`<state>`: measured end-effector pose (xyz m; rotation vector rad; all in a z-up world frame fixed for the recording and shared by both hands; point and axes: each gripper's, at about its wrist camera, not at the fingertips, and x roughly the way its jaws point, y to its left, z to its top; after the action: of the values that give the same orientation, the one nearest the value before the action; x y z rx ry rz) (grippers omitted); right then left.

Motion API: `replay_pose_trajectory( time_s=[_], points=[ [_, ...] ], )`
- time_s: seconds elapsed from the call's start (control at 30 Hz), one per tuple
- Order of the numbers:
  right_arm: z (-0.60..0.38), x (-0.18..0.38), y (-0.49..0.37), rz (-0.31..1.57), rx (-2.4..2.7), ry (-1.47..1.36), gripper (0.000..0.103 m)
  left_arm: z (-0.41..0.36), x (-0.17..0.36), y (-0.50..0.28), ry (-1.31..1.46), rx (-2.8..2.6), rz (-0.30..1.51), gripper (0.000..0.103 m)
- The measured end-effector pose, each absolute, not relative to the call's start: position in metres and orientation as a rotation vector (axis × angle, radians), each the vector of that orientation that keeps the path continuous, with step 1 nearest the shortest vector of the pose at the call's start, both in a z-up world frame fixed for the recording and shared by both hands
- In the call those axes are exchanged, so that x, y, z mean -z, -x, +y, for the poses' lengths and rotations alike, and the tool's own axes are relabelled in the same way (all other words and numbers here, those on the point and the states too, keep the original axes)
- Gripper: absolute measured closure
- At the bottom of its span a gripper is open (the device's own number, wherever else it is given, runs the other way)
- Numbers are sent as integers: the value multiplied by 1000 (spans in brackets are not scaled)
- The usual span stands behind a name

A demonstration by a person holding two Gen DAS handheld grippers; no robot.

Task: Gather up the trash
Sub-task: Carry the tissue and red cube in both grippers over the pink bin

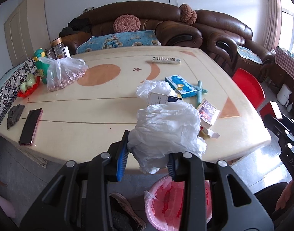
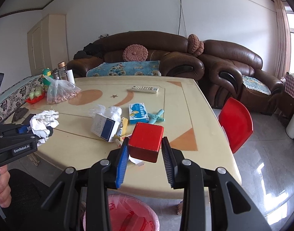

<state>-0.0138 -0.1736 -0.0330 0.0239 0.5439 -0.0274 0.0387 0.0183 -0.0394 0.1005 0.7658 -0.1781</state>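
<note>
My left gripper point(image 1: 147, 154) is shut on a crumpled white tissue wad point(image 1: 166, 132), held above the table's near edge; it also shows in the right wrist view point(image 2: 43, 124). My right gripper point(image 2: 145, 154) is shut on a red box point(image 2: 146, 141) over the table's front edge. A bin with a pink liner point(image 1: 166, 204) stands on the floor below the table edge, also in the right wrist view point(image 2: 127, 213). More litter lies mid-table: a white-and-blue carton point(image 2: 104, 127), a clear plastic bag point(image 2: 108, 110) and small wrappers point(image 2: 125, 132).
On the cream table point(image 2: 185, 115) lie a blue medicine box point(image 2: 138, 113), a teal toy point(image 2: 156, 116), a remote point(image 2: 145, 89), a phone point(image 1: 30, 126), a bag of peanuts point(image 1: 60, 75) and bottles at the far left. A red chair point(image 2: 236, 123) stands right; sofas behind.
</note>
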Motion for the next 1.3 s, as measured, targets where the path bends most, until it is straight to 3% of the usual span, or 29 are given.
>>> replay_pose_trajectory(
  time_s=[0.73,1.3],
  points=[
    [-139,7,77,512,-17,2,69,15,25,15,-140,236,711,69],
    [-134,32,89,584,-43,-15,69,11,47,25,-157,270,764,69]
  ],
)
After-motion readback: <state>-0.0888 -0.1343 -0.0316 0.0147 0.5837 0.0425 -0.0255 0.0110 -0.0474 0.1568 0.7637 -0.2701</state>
